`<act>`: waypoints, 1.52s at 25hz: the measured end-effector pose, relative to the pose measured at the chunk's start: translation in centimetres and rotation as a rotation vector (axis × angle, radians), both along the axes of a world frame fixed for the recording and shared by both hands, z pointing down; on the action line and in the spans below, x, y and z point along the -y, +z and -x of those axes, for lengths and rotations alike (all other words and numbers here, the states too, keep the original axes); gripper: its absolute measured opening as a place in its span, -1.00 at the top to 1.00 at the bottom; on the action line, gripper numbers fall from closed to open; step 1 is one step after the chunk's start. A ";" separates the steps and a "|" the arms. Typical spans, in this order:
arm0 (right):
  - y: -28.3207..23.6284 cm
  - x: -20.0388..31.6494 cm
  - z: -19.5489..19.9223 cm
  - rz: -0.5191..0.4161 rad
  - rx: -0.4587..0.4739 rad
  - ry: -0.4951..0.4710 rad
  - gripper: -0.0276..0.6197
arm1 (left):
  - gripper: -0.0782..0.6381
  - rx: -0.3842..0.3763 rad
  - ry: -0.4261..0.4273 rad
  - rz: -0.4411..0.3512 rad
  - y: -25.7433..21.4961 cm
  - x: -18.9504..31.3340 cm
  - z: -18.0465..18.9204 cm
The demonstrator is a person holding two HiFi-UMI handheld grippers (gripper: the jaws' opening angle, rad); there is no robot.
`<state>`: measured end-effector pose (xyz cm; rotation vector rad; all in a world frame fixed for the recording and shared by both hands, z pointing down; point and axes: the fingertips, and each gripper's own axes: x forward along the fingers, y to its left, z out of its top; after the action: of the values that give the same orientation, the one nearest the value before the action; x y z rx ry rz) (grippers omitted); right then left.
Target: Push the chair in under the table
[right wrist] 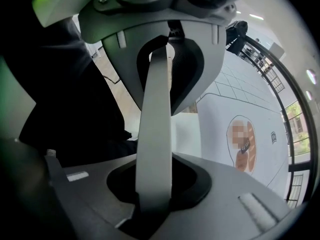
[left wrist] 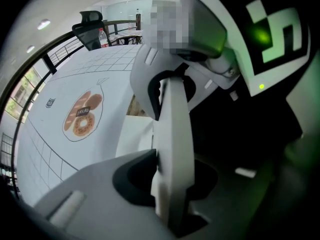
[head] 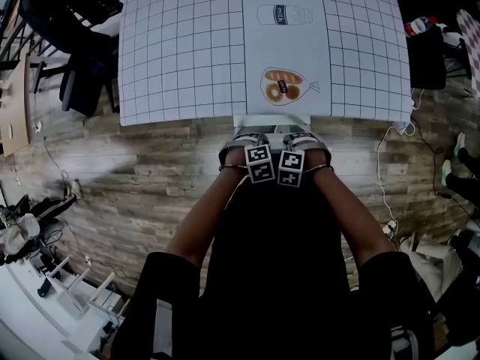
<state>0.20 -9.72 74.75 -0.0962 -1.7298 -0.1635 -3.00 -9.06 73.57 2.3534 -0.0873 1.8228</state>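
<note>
Nearest the lens: a black-clad torso and two forearms stretched forward. The left tongs and right tongs sit side by side, almost touching, pointing steeply down at the near edge of the surface.

In both gripper views I see the same thing. A thin white upright panel, the back of the chair, runs between the jaws with the pads pressed on either side. I read each tongs as partly closed and clamped on that chair back.

The chair stands centred at the surface's near edge. From above I make out little of it past the tongs.

The surface cloth is white and gridded, with a drawn milk bottle and a bag of bread. Wood-plank floor all round.
</note>
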 end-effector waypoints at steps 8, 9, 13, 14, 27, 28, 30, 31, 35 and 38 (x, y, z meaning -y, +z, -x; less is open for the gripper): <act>0.0 3.4 0.3 -0.020 0.013 0.000 0.65 | 0.50 0.022 -0.041 0.018 0.2 3.3 0.4; 0.1 3.6 0.5 -0.021 0.016 0.003 0.65 | 0.50 0.026 -0.041 0.017 0.3 3.5 0.5; 0.1 3.9 0.8 -0.006 0.016 0.008 0.65 | 0.50 0.039 -0.042 0.025 0.3 3.9 0.9; 0.1 4.1 0.8 -0.004 0.016 0.007 0.65 | 0.50 0.040 -0.043 0.024 0.3 4.2 1.0; 0.0 6.3 1.2 0.015 0.018 0.013 0.64 | 0.49 0.015 -0.034 0.034 0.2 6.4 1.3; 0.0 6.4 1.2 0.019 0.017 0.016 0.64 | 0.49 0.014 -0.030 0.034 0.2 6.5 1.3; 0.1 6.7 1.3 0.029 0.015 0.021 0.63 | 0.50 0.010 -0.021 0.031 0.2 6.8 1.3; 0.1 6.9 1.3 0.031 0.014 0.021 0.62 | 0.50 0.009 -0.016 0.030 0.2 7.0 1.3; 0.0 7.7 1.2 0.026 0.011 0.019 0.63 | 0.51 0.007 -0.001 0.029 0.2 7.7 1.3; 0.0 8.4 1.3 0.025 0.010 0.020 0.64 | 0.51 0.000 0.005 0.029 0.2 8.4 1.3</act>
<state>-1.13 -18.13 74.73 -0.0971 -1.7420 -0.1280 -4.32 -17.43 73.76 2.3366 -0.0541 1.8134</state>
